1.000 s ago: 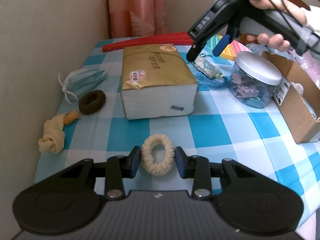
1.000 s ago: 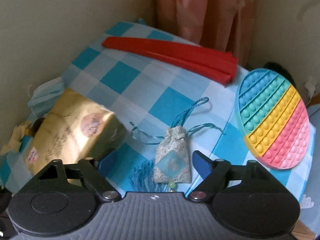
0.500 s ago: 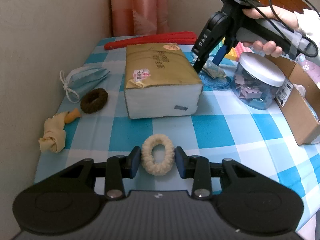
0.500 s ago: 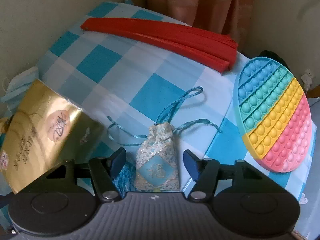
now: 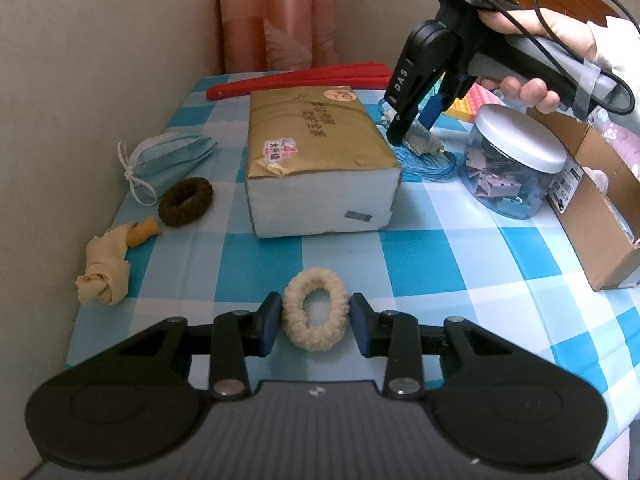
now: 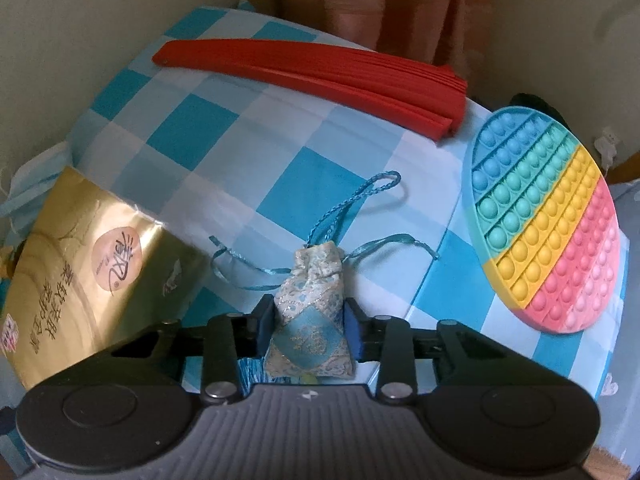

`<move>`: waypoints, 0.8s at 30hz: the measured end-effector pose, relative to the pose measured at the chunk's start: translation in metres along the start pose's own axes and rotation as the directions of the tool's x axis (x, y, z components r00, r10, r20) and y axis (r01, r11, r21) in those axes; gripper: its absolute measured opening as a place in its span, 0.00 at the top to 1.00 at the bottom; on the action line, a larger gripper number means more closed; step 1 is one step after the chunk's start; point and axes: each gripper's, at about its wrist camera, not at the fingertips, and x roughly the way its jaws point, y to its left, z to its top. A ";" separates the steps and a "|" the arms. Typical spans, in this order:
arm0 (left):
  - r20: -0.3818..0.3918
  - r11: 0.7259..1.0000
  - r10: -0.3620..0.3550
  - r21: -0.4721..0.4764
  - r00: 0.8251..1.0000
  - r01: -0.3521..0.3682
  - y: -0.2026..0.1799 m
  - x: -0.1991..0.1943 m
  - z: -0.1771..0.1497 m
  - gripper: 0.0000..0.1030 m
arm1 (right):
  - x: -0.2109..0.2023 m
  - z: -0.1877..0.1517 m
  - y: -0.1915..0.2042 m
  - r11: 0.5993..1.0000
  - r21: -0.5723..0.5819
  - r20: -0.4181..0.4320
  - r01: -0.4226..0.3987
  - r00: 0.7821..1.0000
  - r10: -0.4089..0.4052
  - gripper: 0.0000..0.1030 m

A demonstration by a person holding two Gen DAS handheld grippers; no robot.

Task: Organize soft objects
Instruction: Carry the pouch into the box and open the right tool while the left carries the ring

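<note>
Right gripper [image 6: 308,320] points steeply down at the table [image 6: 224,168]; its jaws have just been closing and now press both sides of the small blue brocade sachet [image 6: 310,312], which lies on the cloth with its cords trailing toward 12 o'clock. In the left wrist view the same gripper [image 5: 416,130] is seen at about 1 o'clock, held by a hand [image 5: 528,60], tips down on the sachet [image 5: 422,140] just beside the far right corner of the gold tissue pack [image 5: 316,160]. Left gripper [image 5: 316,322] sits low over the near edge of the table, its pads drawn in to either side of the cream scrunchie [image 5: 316,314], touching or nearly touching; actual pressure cannot be told. Brown scrunchie [image 5: 185,202] lies at 10 o'clock from it, touching or just beside the blue face mask [image 5: 168,160]; a knotted yellow cloth [image 5: 106,272] lies at 9 o'clock near the table edge. Red folded fan [image 6: 320,70] lies at 12 o'clock along the far edge. Rainbow pop toy [image 6: 544,220] at 2 o'clock in the right wrist view. Clear jar with white lid [image 5: 516,168] stands just beside the cardboard box [image 5: 600,216] at 2 o'clock.
</note>
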 end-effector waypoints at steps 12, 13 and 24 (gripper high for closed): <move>0.008 1.000 -0.010 0.012 1.000 0.010 -0.002 -0.013 0.002 0.65 | -0.032 -0.013 -0.006 0.992 0.107 0.039 -0.068 0.997 0.064 0.66; 0.009 1.000 -0.011 0.013 1.000 0.011 -0.003 -0.015 0.002 0.65 | -0.036 -0.015 -0.005 0.991 0.108 0.044 -0.073 0.997 0.069 0.66; 0.004 0.999 -0.018 0.029 1.000 0.018 -0.009 -0.031 0.005 0.65 | -0.078 -0.050 0.012 0.982 0.095 0.086 -0.163 0.984 0.155 0.65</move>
